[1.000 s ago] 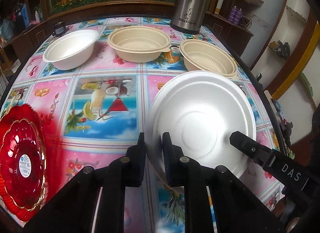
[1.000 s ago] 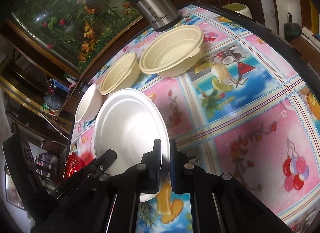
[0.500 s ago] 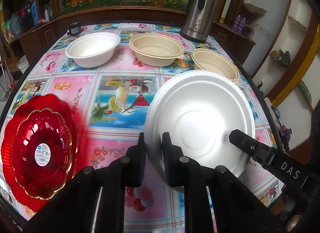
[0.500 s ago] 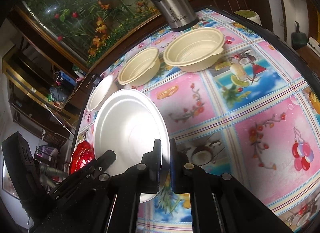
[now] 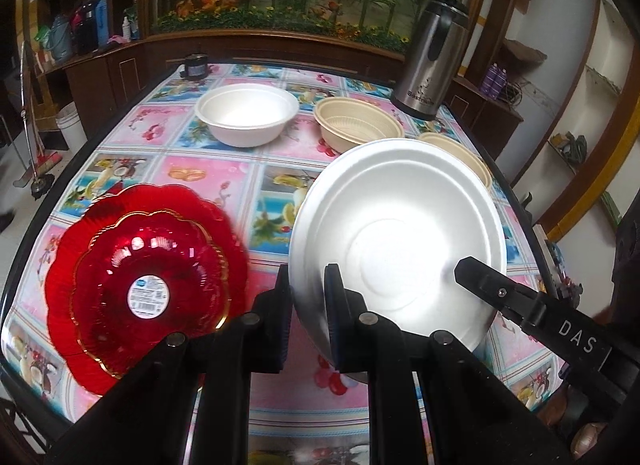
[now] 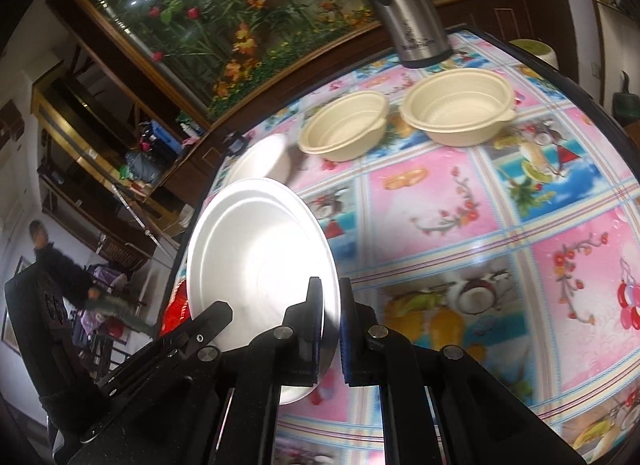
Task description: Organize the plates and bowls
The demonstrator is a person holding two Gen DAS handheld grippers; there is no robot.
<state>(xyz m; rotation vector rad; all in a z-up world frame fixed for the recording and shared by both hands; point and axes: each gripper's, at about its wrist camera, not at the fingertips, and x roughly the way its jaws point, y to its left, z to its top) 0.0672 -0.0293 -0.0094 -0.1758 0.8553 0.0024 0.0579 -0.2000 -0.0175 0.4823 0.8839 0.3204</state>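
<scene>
Left gripper (image 5: 307, 297) & right gripper (image 6: 331, 321) both clamping white plate (image 5: 400, 233) by opposite rim edges, carrying it.
Plate now lifting off table (image 5: 224, 169), nearing red plate (image 5: 144, 281) w/ each frame; prob. stacking next; bowls waiting.

Bright glare on white plate (image 5: 400, 233), blurred fisheye edges
</scene>
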